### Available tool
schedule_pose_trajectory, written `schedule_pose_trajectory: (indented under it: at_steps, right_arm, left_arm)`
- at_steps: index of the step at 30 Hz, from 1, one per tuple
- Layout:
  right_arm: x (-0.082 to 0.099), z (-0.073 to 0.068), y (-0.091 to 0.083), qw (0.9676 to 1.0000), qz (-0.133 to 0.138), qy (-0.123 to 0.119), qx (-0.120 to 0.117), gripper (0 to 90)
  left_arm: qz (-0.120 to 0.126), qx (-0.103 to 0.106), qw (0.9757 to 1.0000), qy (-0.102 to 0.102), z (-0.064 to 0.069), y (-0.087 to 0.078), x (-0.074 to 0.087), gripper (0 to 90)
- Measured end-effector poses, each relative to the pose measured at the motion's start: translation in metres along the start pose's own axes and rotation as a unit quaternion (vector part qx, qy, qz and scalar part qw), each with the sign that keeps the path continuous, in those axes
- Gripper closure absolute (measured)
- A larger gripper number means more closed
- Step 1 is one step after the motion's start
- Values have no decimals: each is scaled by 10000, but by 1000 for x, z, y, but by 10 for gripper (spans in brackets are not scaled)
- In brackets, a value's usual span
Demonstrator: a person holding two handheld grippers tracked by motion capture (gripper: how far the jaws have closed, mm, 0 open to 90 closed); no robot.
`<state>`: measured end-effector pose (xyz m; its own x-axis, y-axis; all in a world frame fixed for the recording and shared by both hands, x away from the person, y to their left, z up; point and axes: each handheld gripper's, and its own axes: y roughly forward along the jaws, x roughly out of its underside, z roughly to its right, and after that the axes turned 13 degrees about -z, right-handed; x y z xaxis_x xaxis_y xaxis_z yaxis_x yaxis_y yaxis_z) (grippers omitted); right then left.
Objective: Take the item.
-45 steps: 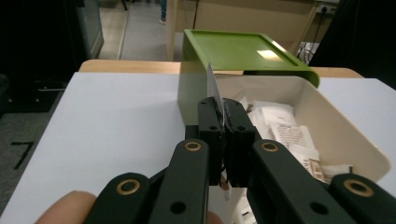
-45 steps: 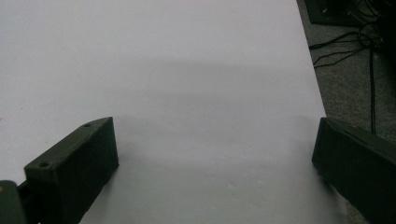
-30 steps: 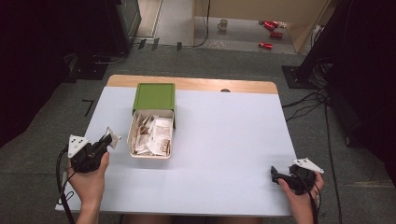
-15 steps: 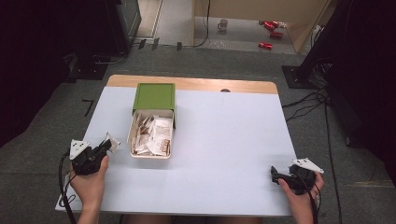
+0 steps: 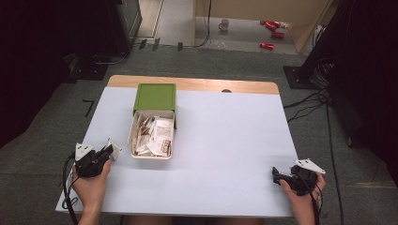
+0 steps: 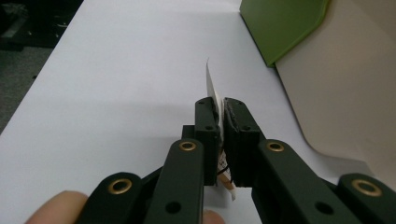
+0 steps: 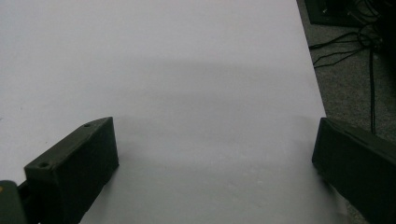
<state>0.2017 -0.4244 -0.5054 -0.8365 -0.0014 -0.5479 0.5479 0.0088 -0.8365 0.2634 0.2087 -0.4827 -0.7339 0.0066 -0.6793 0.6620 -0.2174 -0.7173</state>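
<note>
**Left gripper pinching a sachet beside the box**

Left gripper (image 5: 109,151) is seen at about 8 o'clock on the table (image 5: 225,140), jaws nearly together with a thin white sachet (image 6: 214,91) between them. In the left gripper view the sachet is stood on edge between the pads, its top edge poking out past the jaw tips and a printed corner showing below. The jaws have just been easing open slightly; a narrow gap is visible on the right side of the sachet, so whether the pads press on it cannot be told for sure.

Just at 3 o'clock of that gripper, the cream box (image 5: 152,136) is set, packed with more sachets (image 5: 159,133). Its green lid (image 5: 155,97) is stood at the box's 12 o'clock end, touching it.

Right gripper (image 5: 276,176) is held at about 4 o'clock on the table, well apart from the box. Its jaws are spread wide, with nothing held and bare tabletop seen between them.
</note>
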Motion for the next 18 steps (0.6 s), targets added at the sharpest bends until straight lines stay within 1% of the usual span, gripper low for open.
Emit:
schedule_pose_trajectory:
  at_steps: [3, 8, 12, 16, 18]
  right_arm:
    - [0, 0, 0, 10000, 0, 0, -1, 0]
    - [0, 0, 0, 10000, 5, 7, 1, 0]
    - [0, 0, 0, 10000, 3, 7, -1, 0]
    - [0, 0, 0, 10000, 4, 7, -1, 0]
    - [0, 0, 0, 10000, 2, 6, 0, 0]
  left_arm:
    - [-56, -86, 9999, 25, -2, 1, 1, 800]
    - [-144, -249, 9996, 11, -7, 4, 1, 722]
    - [-155, -348, 9993, 39, -8, 4, 1, 662]
    - [-125, -412, 9991, 2, -11, 2, 0, 595]
    - [-104, -454, 9989, -33, -13, 1, -1, 575]
